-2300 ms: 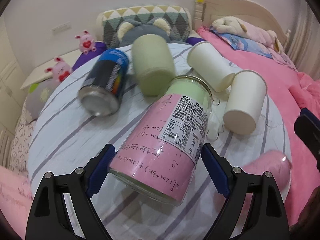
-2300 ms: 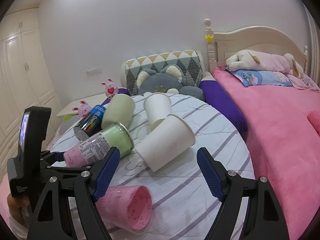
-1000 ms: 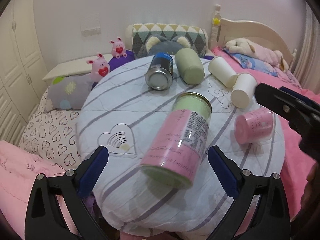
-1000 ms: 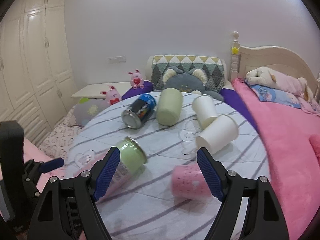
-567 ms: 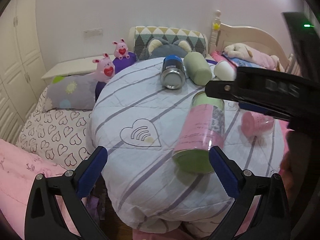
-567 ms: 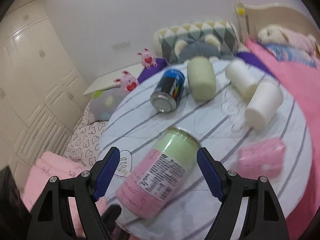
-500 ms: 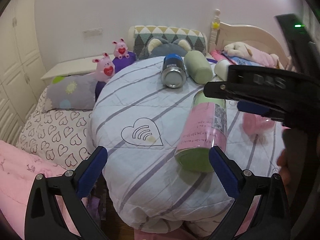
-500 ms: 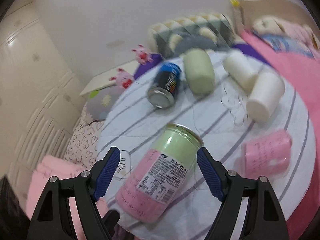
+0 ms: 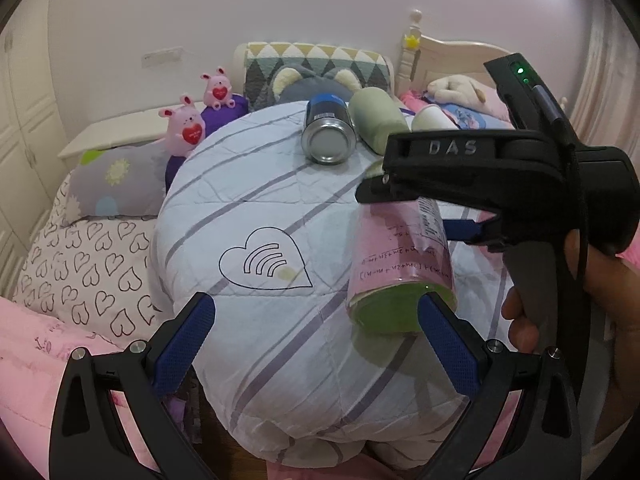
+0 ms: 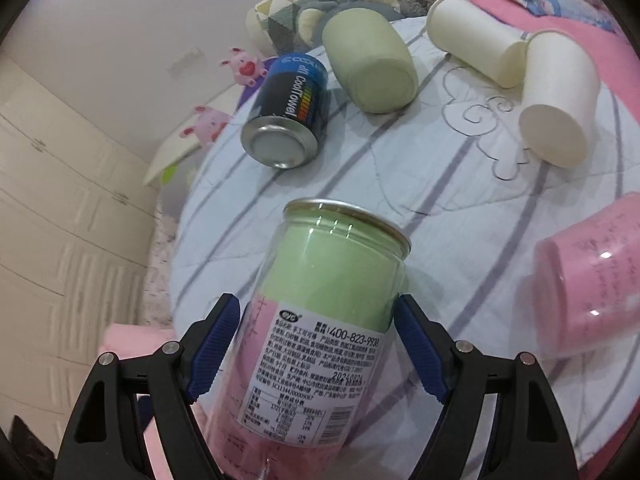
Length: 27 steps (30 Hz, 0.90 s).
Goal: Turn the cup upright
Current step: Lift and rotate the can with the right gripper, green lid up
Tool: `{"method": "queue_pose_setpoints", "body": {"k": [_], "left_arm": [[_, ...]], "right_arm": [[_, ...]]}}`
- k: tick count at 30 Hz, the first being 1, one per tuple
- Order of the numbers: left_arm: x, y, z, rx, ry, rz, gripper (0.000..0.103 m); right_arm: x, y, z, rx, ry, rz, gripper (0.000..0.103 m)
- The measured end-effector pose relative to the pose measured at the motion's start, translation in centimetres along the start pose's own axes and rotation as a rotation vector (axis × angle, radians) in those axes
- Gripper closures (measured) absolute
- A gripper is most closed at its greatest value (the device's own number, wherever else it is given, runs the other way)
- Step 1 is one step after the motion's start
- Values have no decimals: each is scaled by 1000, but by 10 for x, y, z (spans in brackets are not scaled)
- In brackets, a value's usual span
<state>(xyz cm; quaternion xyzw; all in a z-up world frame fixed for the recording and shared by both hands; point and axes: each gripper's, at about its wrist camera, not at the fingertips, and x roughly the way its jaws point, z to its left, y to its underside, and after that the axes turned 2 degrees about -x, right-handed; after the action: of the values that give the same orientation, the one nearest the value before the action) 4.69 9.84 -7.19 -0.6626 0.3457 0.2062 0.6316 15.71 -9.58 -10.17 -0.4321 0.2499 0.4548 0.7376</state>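
Observation:
A clear cup with green contents and a pink label (image 10: 320, 320) lies on its side on the round striped table (image 10: 460, 208). My right gripper (image 10: 316, 340) is open, its blue pads on either side of the cup's body. In the left wrist view the same cup (image 9: 400, 264) lies under the right gripper's black body (image 9: 500, 168). My left gripper (image 9: 316, 340) is open and empty, held back at the table's near edge.
On their sides on the table lie a blue can (image 10: 288, 116), a green cup (image 10: 368, 64), two white paper cups (image 10: 472, 40) (image 10: 556, 100) and a pink cup (image 10: 592, 272). Pillows and plush toys (image 9: 184, 124) lie behind, a pink bed (image 9: 460, 100) to the right.
My right gripper has swung left and down over the pink-labelled cup, so its fingers now straddle it. My left gripper has backed away from that cup to the table's edge.

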Motion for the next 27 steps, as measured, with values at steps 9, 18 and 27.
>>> {"method": "queue_pose_setpoints", "body": {"k": [9,18,27], "left_arm": [[8,-7,-3,-4,54,16,0],[16,-7,-8,17,13,39,0],[15,-16,-9,1,60,20,0]], "right_arm": [[-6,-10,-2,-58,-136,-28,33],[21,-23,1,-26,-183,120,21],[6,-26,1,-135,-214,12,28]]}}
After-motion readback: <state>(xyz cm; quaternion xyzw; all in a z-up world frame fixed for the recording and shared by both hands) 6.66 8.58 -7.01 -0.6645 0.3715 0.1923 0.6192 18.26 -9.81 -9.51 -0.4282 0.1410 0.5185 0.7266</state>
